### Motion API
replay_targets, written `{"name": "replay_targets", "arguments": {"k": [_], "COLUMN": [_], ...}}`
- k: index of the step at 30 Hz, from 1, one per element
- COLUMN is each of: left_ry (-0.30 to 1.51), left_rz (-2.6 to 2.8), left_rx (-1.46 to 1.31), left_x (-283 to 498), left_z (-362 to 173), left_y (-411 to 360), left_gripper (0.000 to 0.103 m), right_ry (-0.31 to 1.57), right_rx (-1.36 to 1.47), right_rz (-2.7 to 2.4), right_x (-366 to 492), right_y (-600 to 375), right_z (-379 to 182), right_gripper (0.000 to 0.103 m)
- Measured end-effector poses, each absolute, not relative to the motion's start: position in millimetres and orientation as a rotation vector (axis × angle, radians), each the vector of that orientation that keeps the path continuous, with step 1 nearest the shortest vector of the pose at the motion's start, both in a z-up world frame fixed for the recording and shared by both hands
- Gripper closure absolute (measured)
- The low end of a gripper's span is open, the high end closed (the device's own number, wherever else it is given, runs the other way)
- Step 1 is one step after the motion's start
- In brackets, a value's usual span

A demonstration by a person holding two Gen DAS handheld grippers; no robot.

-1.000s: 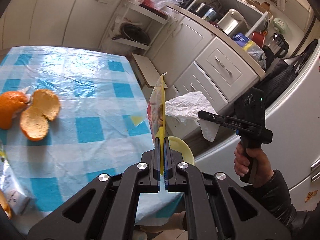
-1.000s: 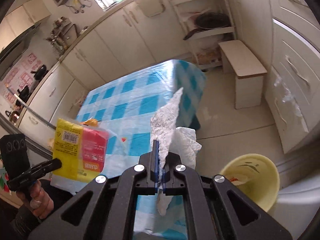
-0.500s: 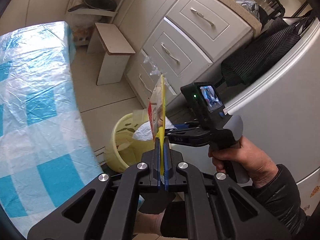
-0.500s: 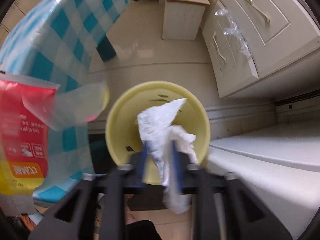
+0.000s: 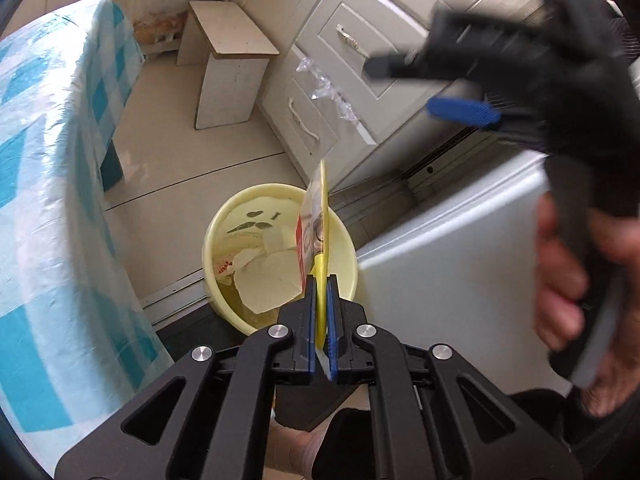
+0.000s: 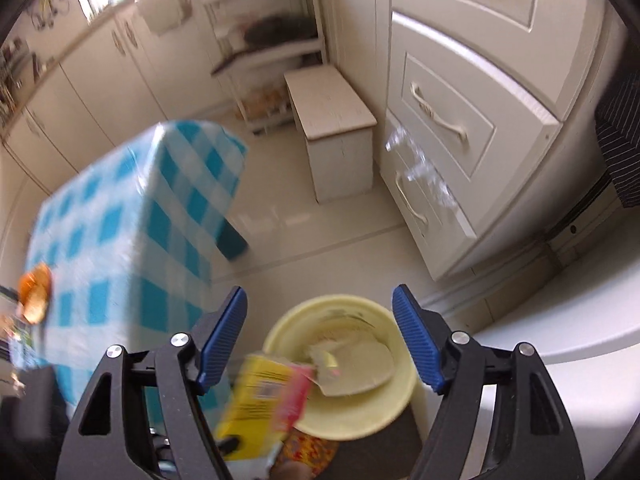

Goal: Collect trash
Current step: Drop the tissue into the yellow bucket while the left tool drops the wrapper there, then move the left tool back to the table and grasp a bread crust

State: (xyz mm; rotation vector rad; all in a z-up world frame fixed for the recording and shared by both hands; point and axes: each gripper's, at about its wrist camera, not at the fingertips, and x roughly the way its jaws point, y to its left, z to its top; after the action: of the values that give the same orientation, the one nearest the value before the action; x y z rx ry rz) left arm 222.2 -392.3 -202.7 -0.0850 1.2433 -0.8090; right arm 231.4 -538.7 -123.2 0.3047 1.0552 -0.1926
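Note:
A yellow bin (image 5: 224, 236) stands on the floor between the table and a white appliance; it also shows in the right wrist view (image 6: 396, 400). White tissue (image 5: 268, 276) lies inside it. My left gripper (image 5: 320, 280) is shut on a yellow and red snack wrapper (image 5: 318, 216), held edge-on over the bin; the wrapper also shows in the right wrist view (image 6: 264, 396). My right gripper (image 6: 320, 336) is open and empty above the bin, and shows blurred at the upper right of the left wrist view (image 5: 432, 88).
A table with a blue checked cloth (image 5: 44, 152) stands left of the bin, with orange peel (image 6: 34, 288) on it. A small white stool (image 5: 228, 64) and white drawers (image 5: 352, 64) are behind. The white appliance (image 5: 460, 248) is at the right.
My right gripper has opened and let the white tissue fall into the bin, then lifted away. My left gripper has carried the wrapper from the table side to above the bin.

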Motion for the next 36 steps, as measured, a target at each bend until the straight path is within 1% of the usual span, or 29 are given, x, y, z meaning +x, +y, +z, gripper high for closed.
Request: {"name": "replay_targets", "arguments": {"k": [1,2,3,4,5,7,10,12,14,18,21,23,27,31,33,36], "left_ry": [1.254,1.263,1.266,1.265,1.258,1.231,1.186,1.144,1.098,1.033,0.971,0.928,0.884,0.909,0.959,1.013], "left_rz": [-0.8,-0.792,-0.784,-0.778,-0.78,-0.791,-0.784,-0.769,-0.734,-0.623,-0.489,-0.372,-0.097,0.156,0.25,0.286], "left_rx": [-0.075,-0.065,-0.059,-0.056,-0.053,-0.038,-0.008,0.001,0.005,0.011,0.006,-0.011,-0.101,-0.244,-0.292,-0.352], "left_x": [225.4,227.7,228.7,227.4,225.7,220.2,214.4,214.3,212.4,210.4,204.8,198.7,186.8,168.6,164.6,163.6], "left_z": [-206.4,-208.6,-210.2,-210.3,-208.8,-202.0,-185.9,-172.0,-155.6,-125.2,-100.6,-86.3,-68.5,-74.8,-88.1,-108.5], "left_y": [-400.1,-407.9,-413.2,-416.9,-418.8,-419.4,-409.5,-394.7,-369.7,-305.4,-239.9,-188.9,-75.1,34.0,69.4,91.7], "left_gripper": [0.098,0.091,0.086,0.076,0.07,0.064,0.061,0.058,0.053,0.048,0.043,0.037,0.032,0.03,0.03,0.03], "right_ry": [1.031,1.011,0.992,0.974,0.959,0.939,0.897,0.866,0.854,0.88,0.894,0.904,0.923,0.963,0.982,1.0], "right_rx": [0.332,0.354,0.377,0.397,0.41,0.428,0.482,0.515,0.536,0.534,0.521,0.495,0.447,0.419,0.397,0.315], "right_rz": [-0.187,-0.18,-0.177,-0.176,-0.177,-0.18,-0.187,-0.194,-0.19,-0.142,-0.102,-0.067,-0.009,0.076,0.124,0.213], "right_x": [230.8,234.7,236.2,237.6,238.3,240.1,239.5,237.8,239.5,251.8,258.4,264.0,275.1,288.0,293.4,297.7], "right_y": [-540.6,-542.1,-544.3,-545.1,-546.2,-545.7,-549.6,-550.1,-546.6,-528.3,-508.5,-491.3,-455.8,-413.2,-385.8,-332.2], "right_z": [-118.5,-113.6,-110.5,-107.8,-106.1,-100.8,-94.2,-87.9,-84.6,-84.2,-82.6,-80.7,-79.4,-82.9,-85.2,-85.0], "right_gripper": [0.03,0.03,0.03,0.03,0.03,0.03,0.029,0.028,0.026,0.026,0.026,0.025,0.024,0.024,0.024,0.024]}}
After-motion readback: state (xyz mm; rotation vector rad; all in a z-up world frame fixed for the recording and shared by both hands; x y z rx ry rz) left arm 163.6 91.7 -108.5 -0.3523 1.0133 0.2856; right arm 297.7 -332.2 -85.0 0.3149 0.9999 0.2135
